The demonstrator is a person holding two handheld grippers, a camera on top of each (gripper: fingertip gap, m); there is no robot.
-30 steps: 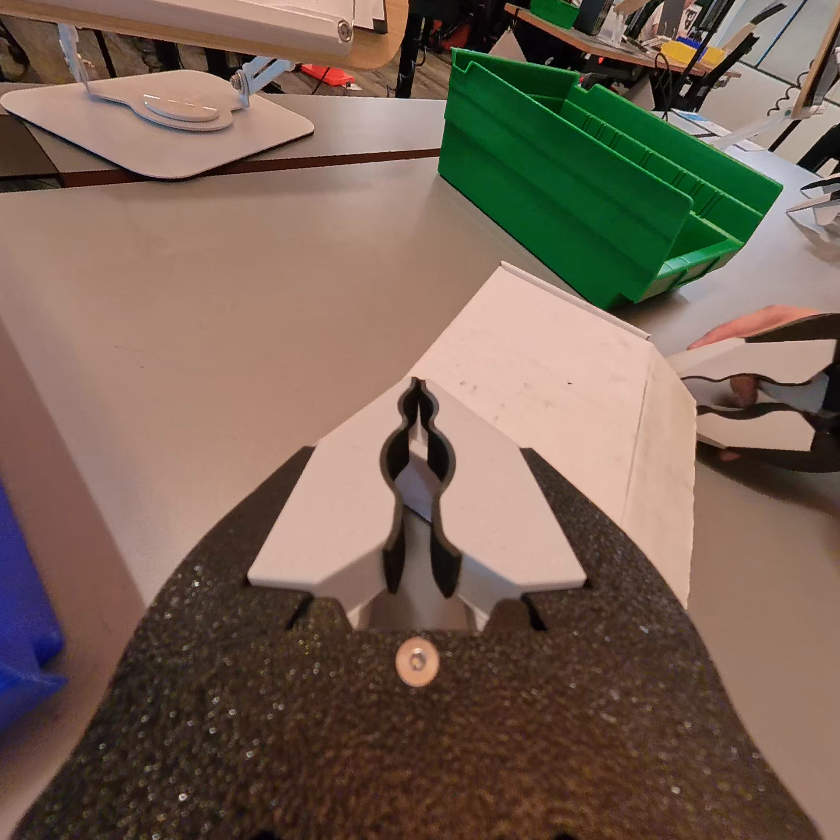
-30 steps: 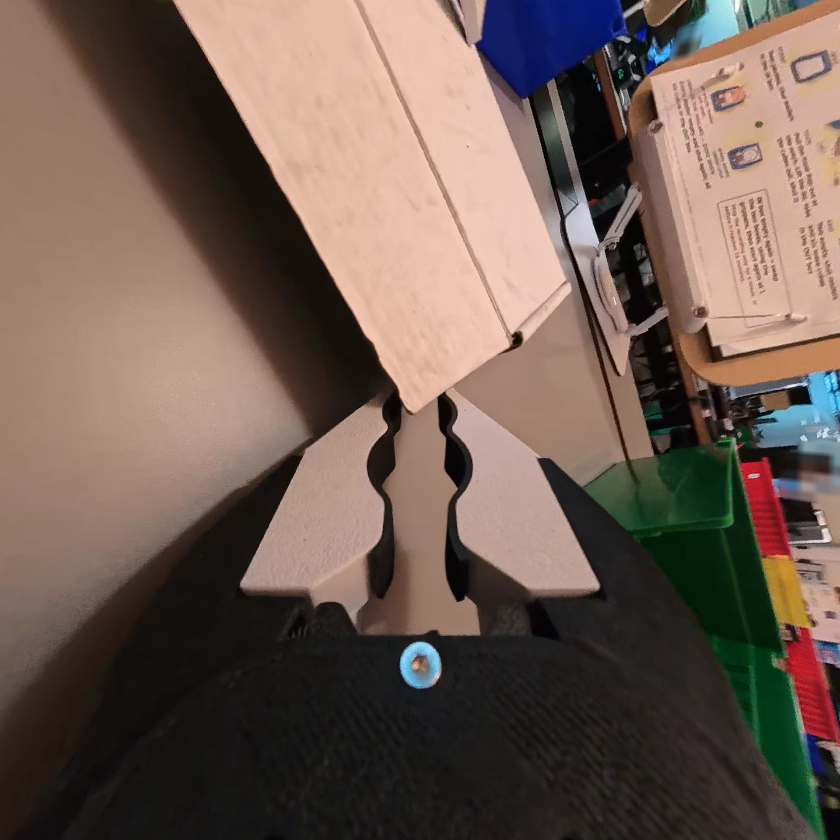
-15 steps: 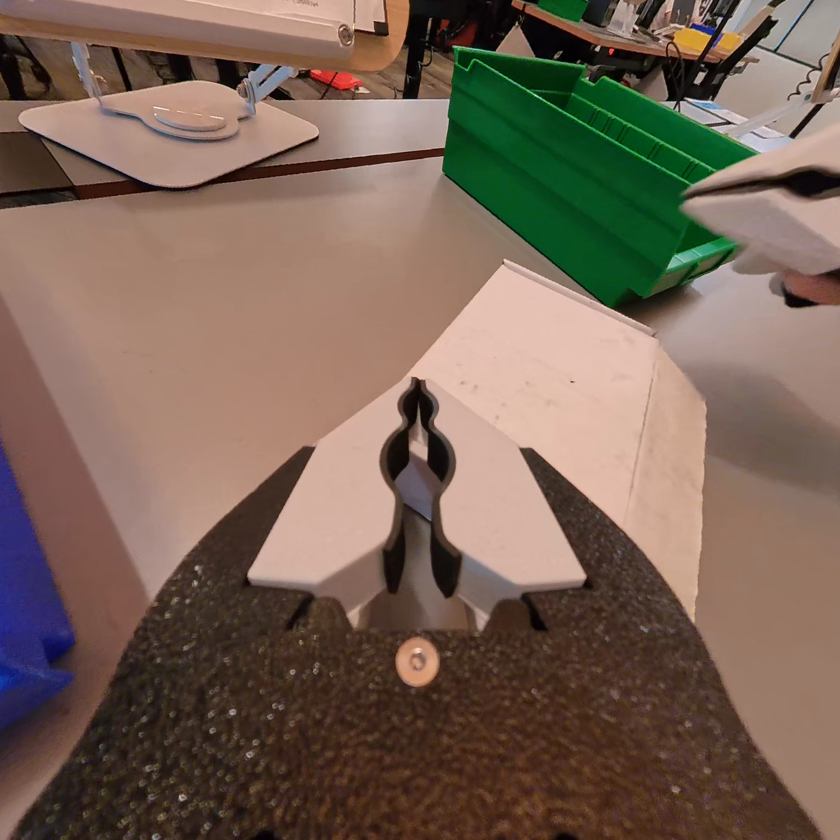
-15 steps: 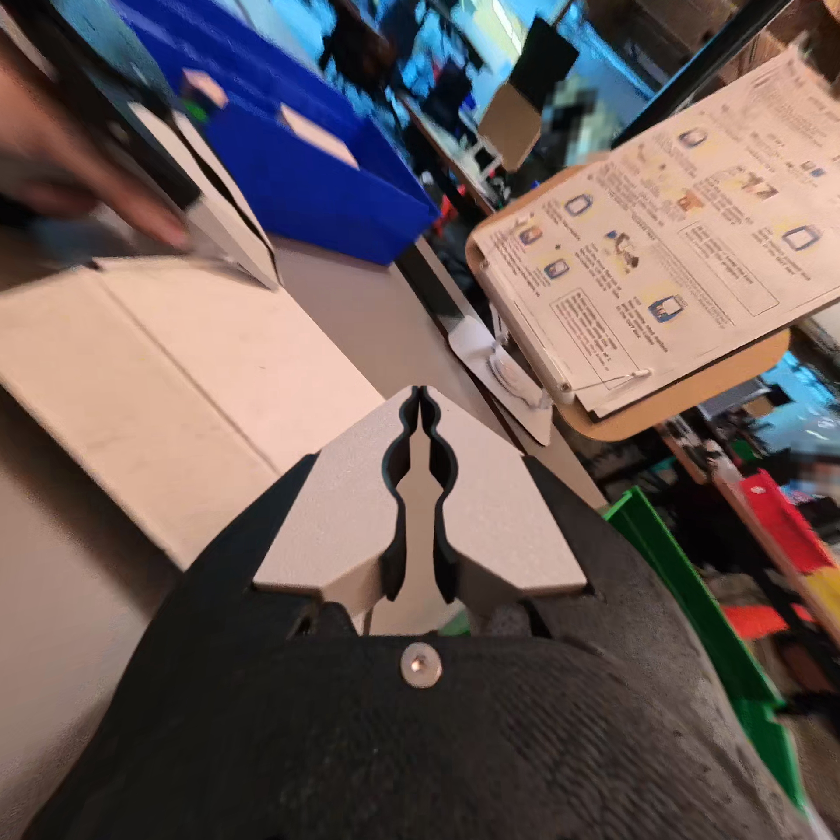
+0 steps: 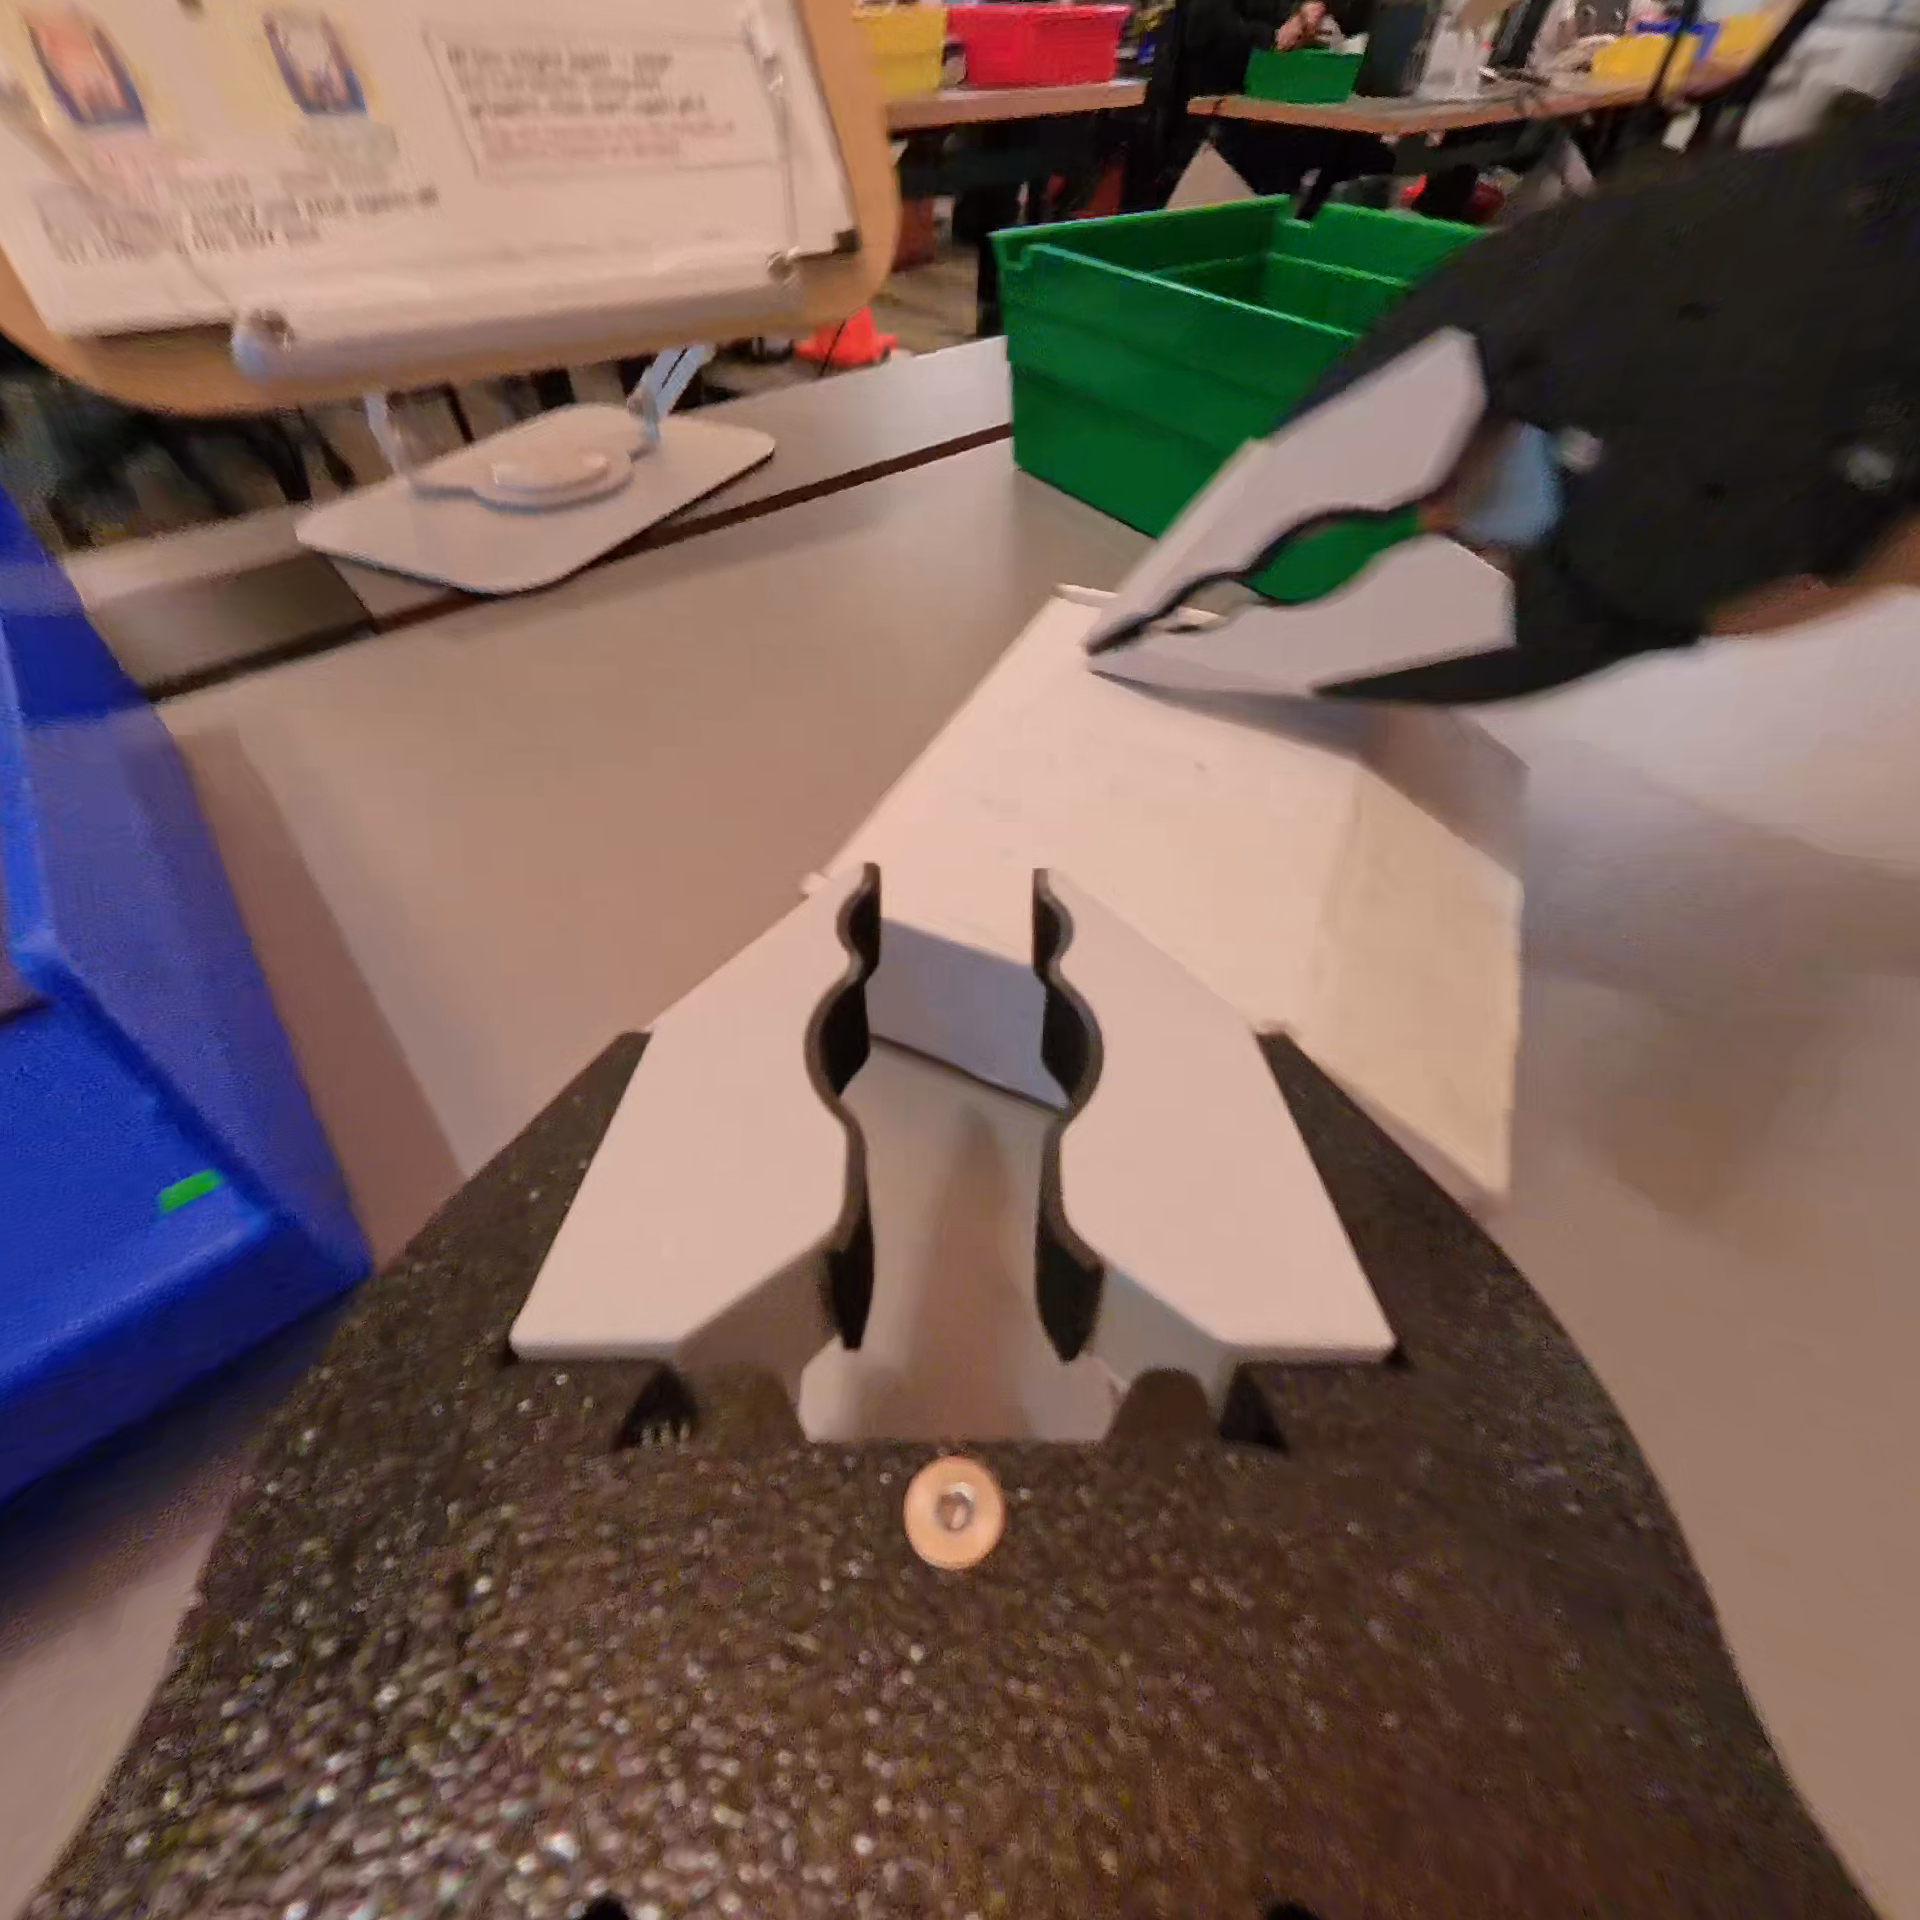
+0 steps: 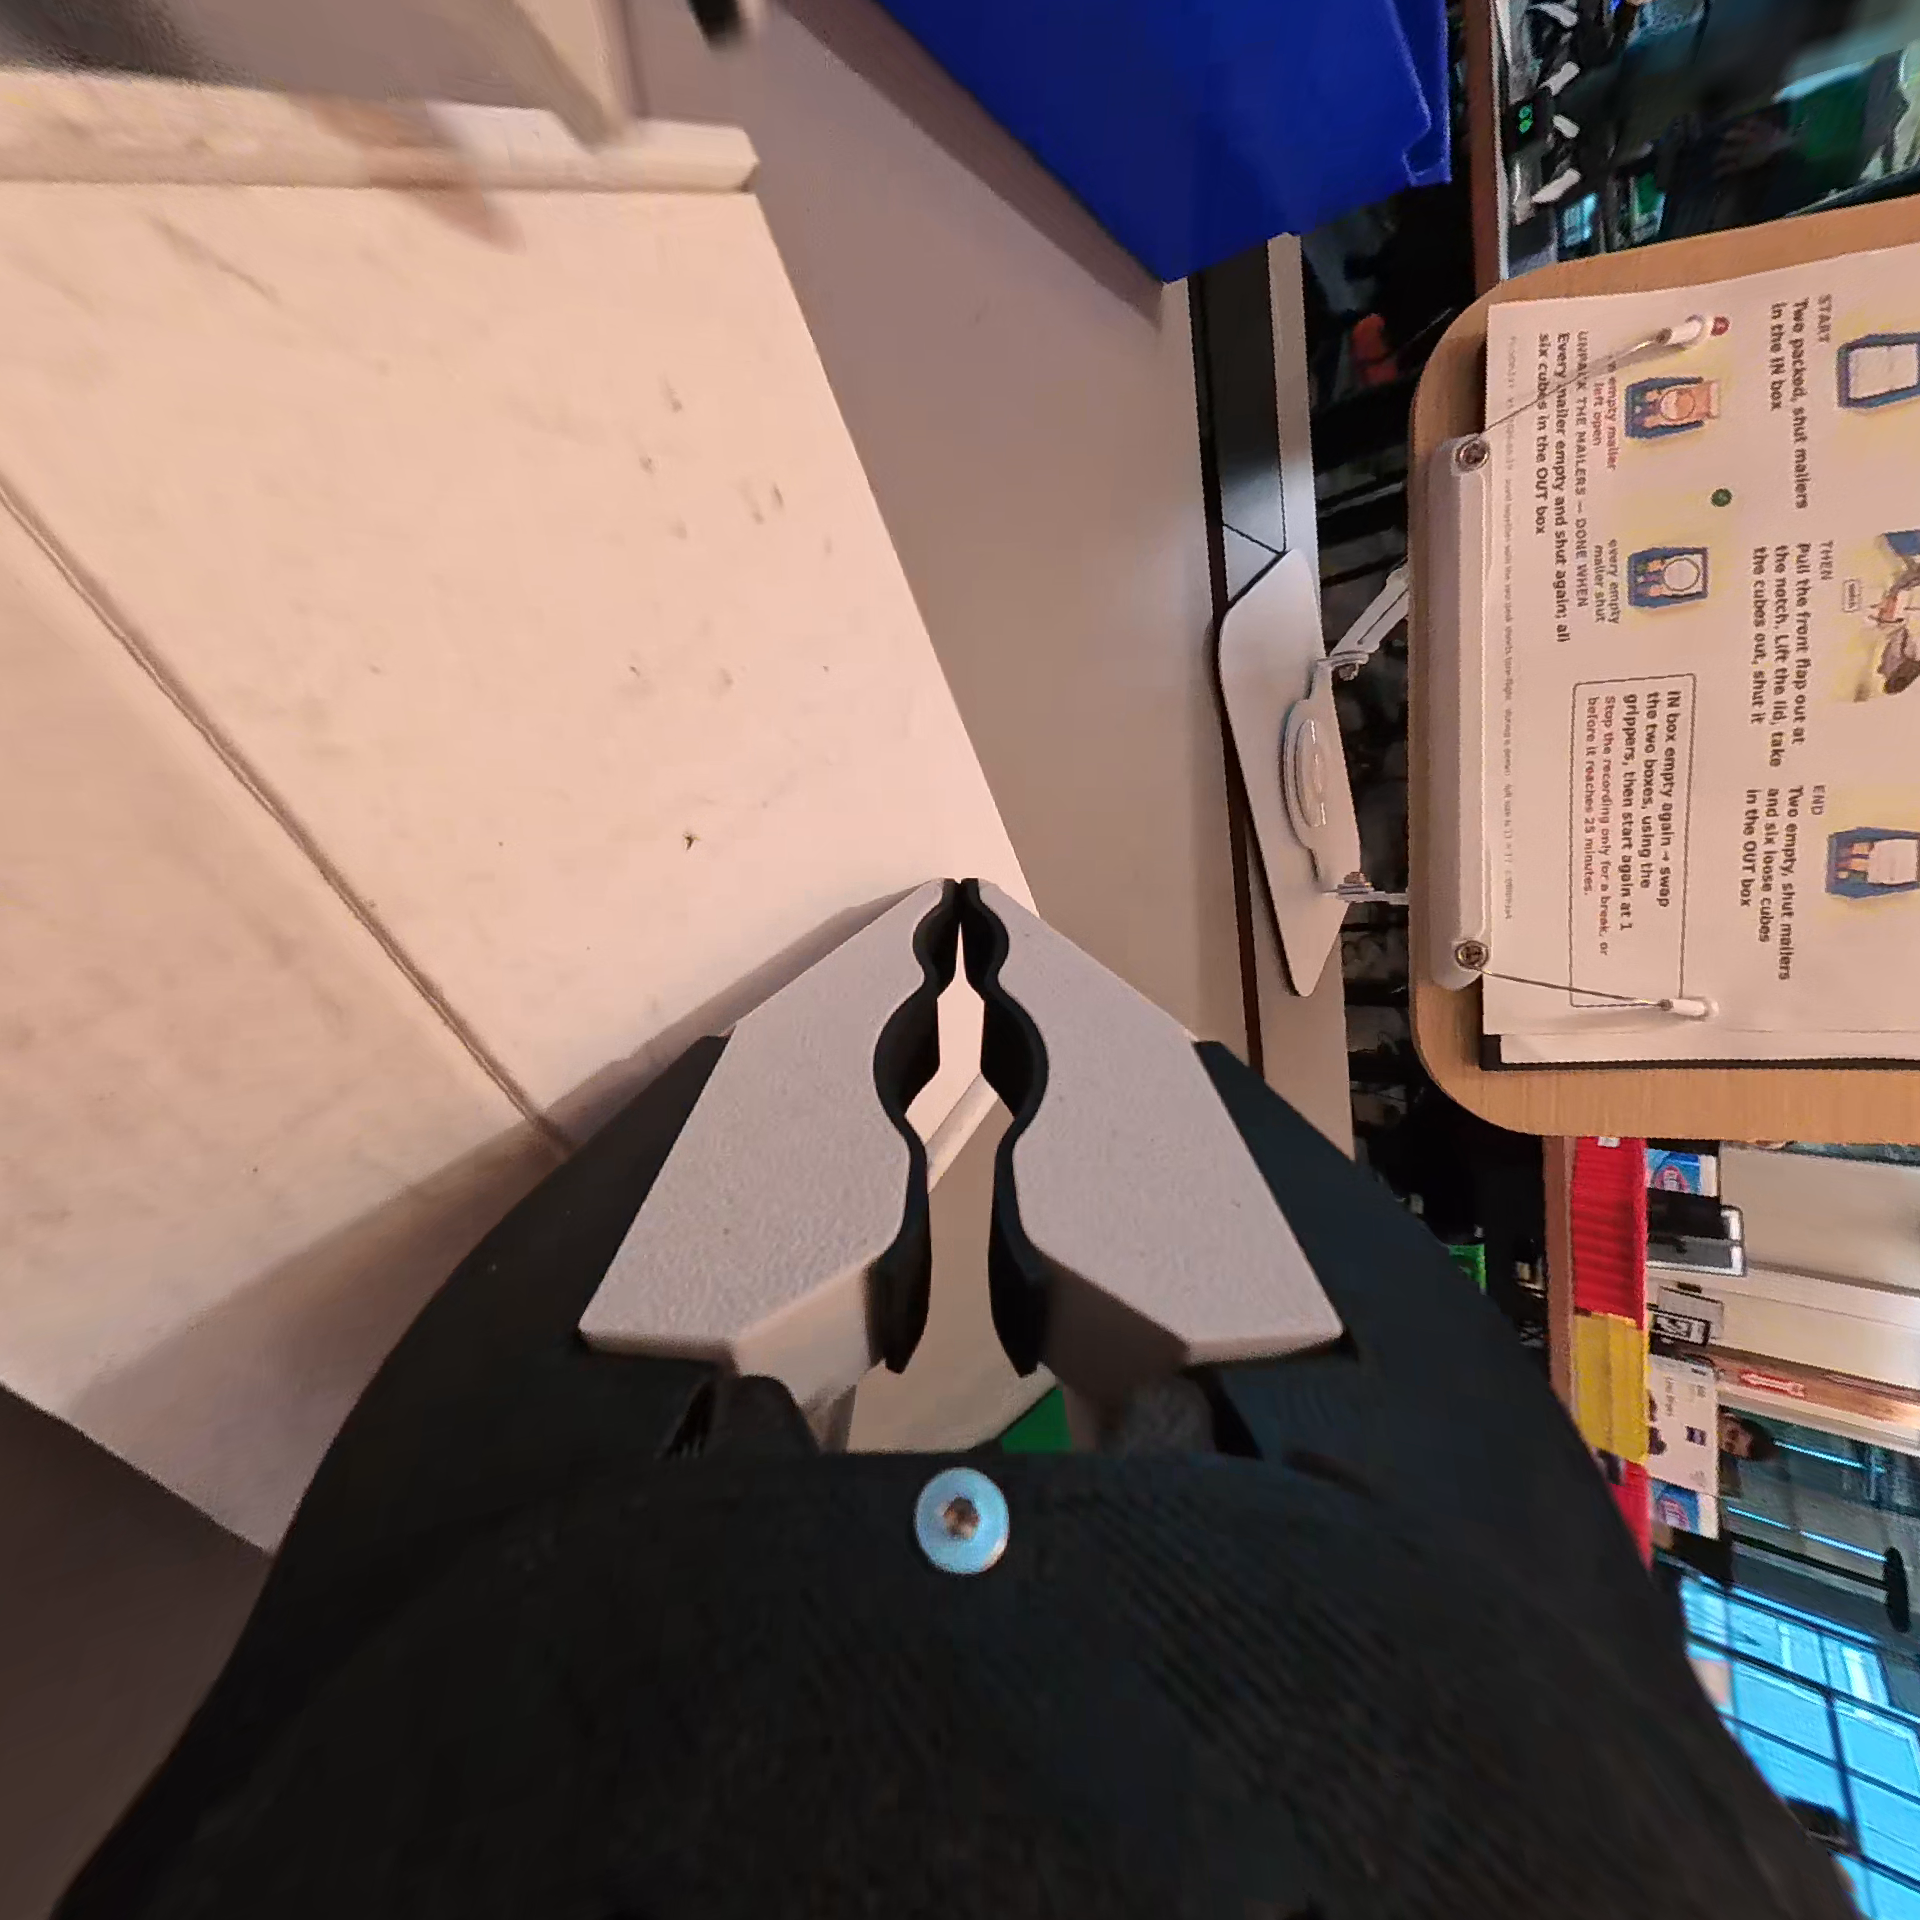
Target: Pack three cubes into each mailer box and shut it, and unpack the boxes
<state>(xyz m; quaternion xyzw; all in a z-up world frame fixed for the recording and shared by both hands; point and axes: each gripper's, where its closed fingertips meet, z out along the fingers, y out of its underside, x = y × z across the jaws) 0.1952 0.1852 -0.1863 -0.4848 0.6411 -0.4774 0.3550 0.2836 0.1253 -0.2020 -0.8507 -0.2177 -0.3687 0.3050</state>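
Observation:
A white mailer box [image 5: 1143, 831] lies shut on the grey table [image 5: 571, 779]. My left gripper [image 5: 956, 894] is open, with the box's near corner between its fingers and no grip on it. My right gripper [image 6: 958, 888] is shut and empty, lying over the box's top [image 6: 468, 520] near its edge. In the left wrist view the right gripper [image 5: 1107, 644] rests its tips on the far edge of the box lid. No cubes are in view.
A green bin [image 5: 1143, 343] stands behind the box at the back right. A blue bin [image 5: 104, 1039] is at the left, also in the right wrist view [image 6: 1195, 125]. A clipboard on a stand [image 5: 416, 156] is at the back.
My left gripper has opened and let go of the box's near corner. My right gripper has shut, swung up from the box's side and come down on the far edge of the lid.

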